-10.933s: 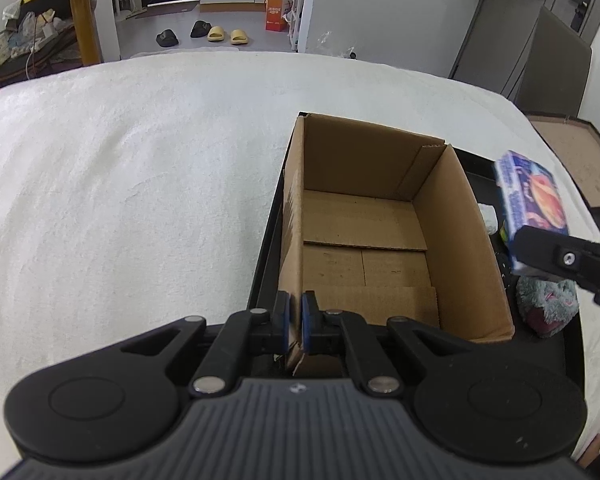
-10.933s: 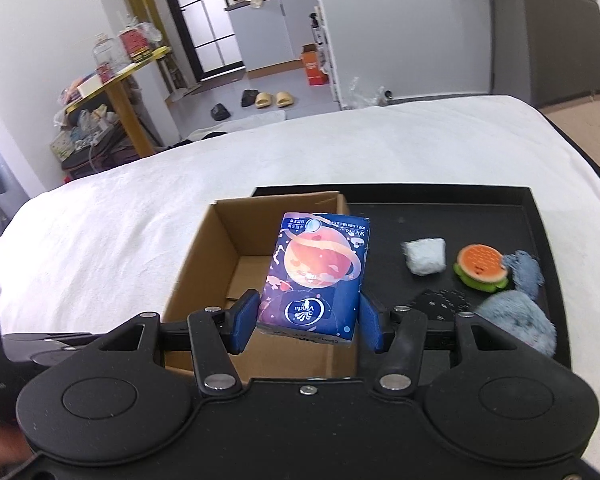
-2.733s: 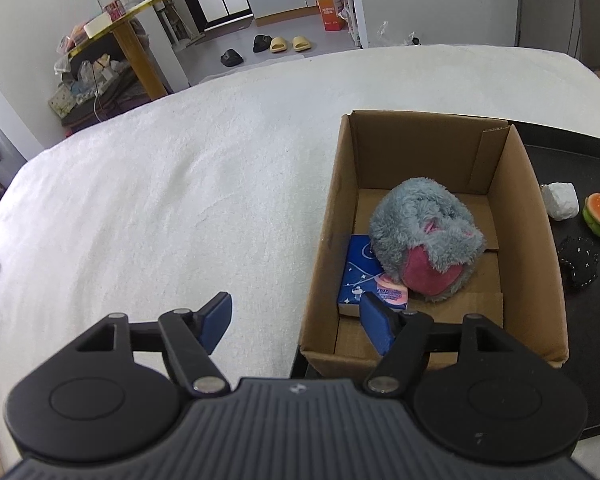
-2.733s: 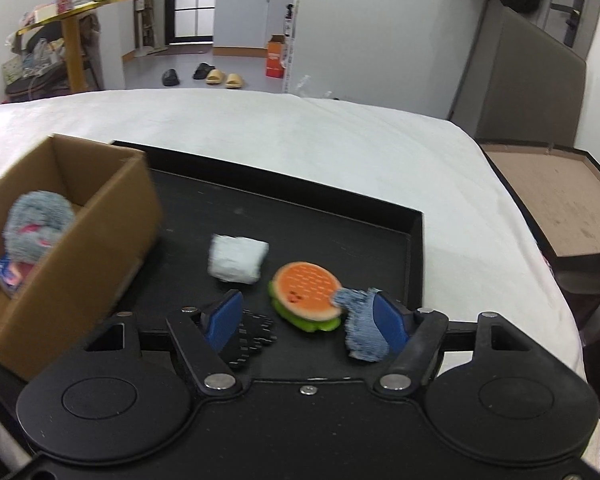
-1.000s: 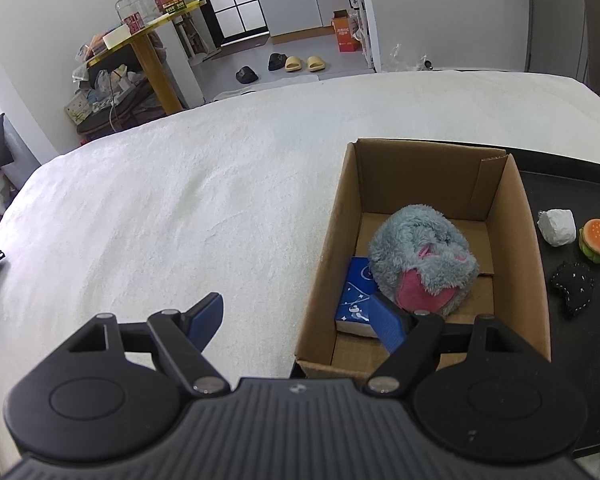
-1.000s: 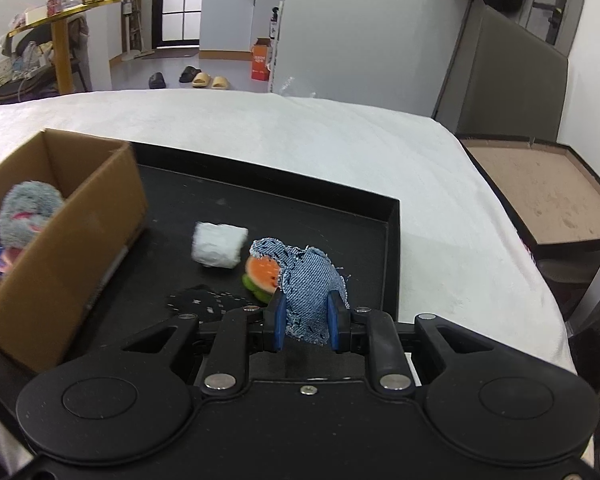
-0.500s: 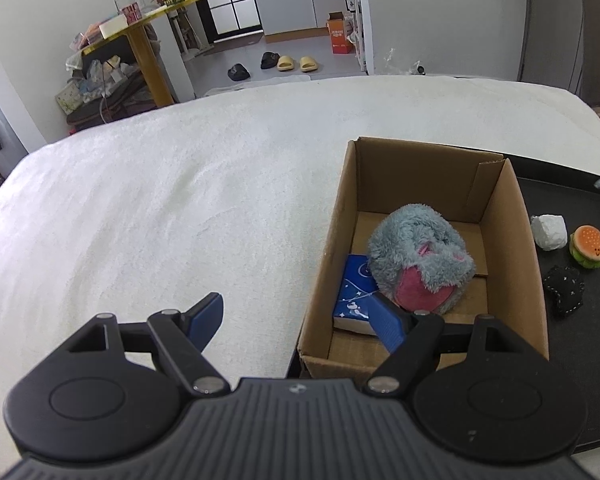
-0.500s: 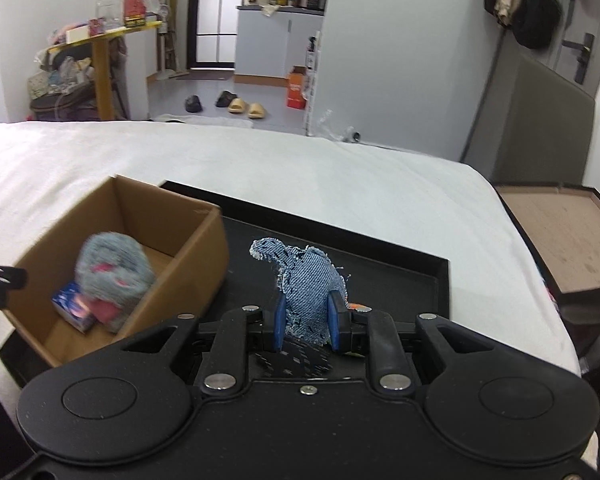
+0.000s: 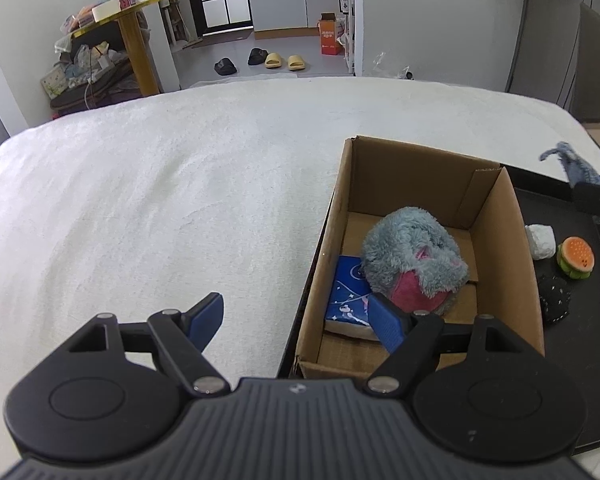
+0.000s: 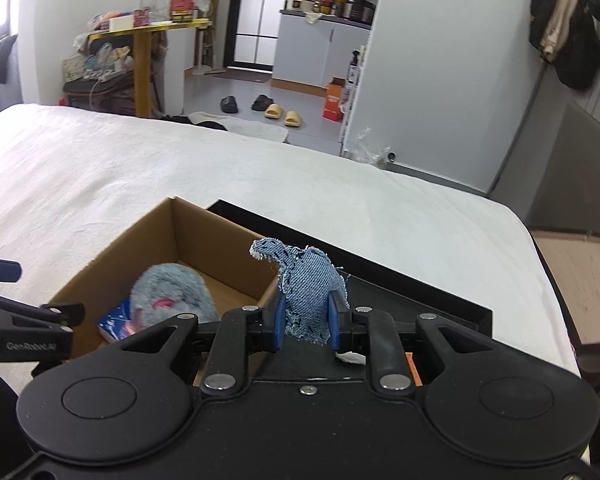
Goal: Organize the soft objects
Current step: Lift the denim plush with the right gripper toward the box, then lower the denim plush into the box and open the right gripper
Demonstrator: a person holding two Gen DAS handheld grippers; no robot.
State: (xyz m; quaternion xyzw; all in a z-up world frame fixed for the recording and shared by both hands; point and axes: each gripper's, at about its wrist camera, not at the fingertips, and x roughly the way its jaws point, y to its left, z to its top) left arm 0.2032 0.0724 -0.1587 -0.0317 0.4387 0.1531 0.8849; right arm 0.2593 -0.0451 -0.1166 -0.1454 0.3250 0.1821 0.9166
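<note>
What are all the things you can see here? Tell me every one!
cardboard box: one, brown, on the tray's left end
fluffy toy: one, grey with pink, inside the box
tissue pack: one, blue, in the box beside the toy
black tray: one, on the white bed cover
white lump: one, on the tray
burger toy: one, orange and green, on the tray
dark speckled piece: one, black, on the tray
denim scrap: one, blue, pinched in the right gripper
left gripper: open, empty
right gripper: shut on the denim
</note>
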